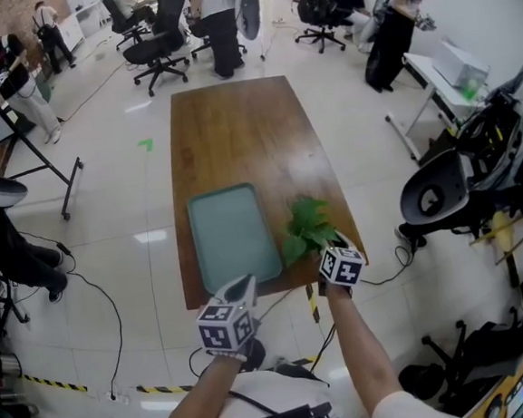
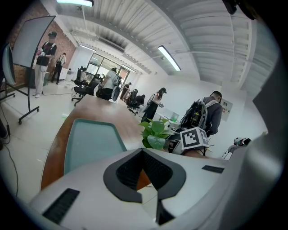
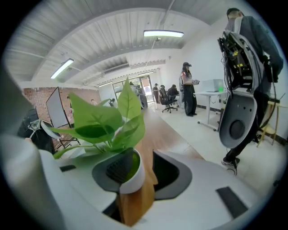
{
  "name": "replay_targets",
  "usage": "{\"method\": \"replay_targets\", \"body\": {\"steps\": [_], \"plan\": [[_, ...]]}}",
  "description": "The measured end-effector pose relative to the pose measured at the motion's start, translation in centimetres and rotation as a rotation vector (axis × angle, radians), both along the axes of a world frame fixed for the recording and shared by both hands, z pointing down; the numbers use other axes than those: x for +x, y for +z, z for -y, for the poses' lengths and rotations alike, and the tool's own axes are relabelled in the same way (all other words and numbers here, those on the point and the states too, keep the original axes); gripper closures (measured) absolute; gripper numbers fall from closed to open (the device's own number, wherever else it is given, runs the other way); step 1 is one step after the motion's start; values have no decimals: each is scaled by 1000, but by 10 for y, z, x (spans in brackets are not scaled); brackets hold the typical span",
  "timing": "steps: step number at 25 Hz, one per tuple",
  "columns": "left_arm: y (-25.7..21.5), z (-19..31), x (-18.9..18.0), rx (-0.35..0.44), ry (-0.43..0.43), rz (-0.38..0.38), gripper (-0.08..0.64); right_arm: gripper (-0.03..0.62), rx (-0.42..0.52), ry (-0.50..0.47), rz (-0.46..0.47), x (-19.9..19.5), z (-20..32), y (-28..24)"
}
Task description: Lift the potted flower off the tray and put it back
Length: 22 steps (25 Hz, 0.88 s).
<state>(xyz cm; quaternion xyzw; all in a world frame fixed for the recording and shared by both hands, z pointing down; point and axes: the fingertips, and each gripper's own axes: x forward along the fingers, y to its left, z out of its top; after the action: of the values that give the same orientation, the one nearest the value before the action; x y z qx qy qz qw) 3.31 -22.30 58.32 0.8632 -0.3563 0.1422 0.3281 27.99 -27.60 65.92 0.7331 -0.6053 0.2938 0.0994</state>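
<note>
Potted flower (image 1: 309, 228) stands on the brown table (image 1: 237, 133) in the head view, just beside the teal tray (image 1: 234, 238) at the tray's 3 o'clock, near the table's near right corner. The tray is bare. The right gripper (image 1: 331, 250) reaches in from the plant's 5 o'clock with its tips under the leaves. The left gripper (image 1: 243, 292) hangs at the tray's 6 o'clock, off the table's near edge.

In the left gripper view, the left gripper (image 2: 142, 150) has its jaws brought together at the tips with nothing between them. The tray (image 2: 90, 141) lies at 10 o'clock, and the plant (image 2: 155, 134) is at 1 o'clock with the right gripper's marker cube (image 2: 194, 138) beside it.

In the right gripper view, the right gripper (image 3: 140, 155) has its jaws apart around the white pot (image 3: 135, 177). The pot rests against the left pad, and bare wood shows between it and the right pad, so nothing is clamped.

Judging from this, the pot is off the tray and the return trip is what remains. The next move calls for closing the right jaws evenly on the pot, lifting it upright, carrying it toward 9 o'clock and setting it down inside the tray's rim. A lopsided squeeze could tip the pot.
</note>
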Motion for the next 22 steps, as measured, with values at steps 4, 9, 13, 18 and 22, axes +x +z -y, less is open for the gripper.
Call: {"method": "replay_targets", "body": {"steps": [4,9,13,18,22], "plan": [[-5,-10,5,8,-10,-13,563,422,28,0,-9,6,-23,-14],[-15,-28,9,30,-21,-36,563,422,51,-13,-3,2,-57,-33],[-23,-45,13,57,-31,-37,563,422,70,-26,6,-2,-85,-47],[-27,-66,12,75,-61,-40,563,422,109,-66,29,-22,-119,-73],[-25,-87,12,90,-78,-35,563,422,128,-95,62,-40,-148,-83]]}}
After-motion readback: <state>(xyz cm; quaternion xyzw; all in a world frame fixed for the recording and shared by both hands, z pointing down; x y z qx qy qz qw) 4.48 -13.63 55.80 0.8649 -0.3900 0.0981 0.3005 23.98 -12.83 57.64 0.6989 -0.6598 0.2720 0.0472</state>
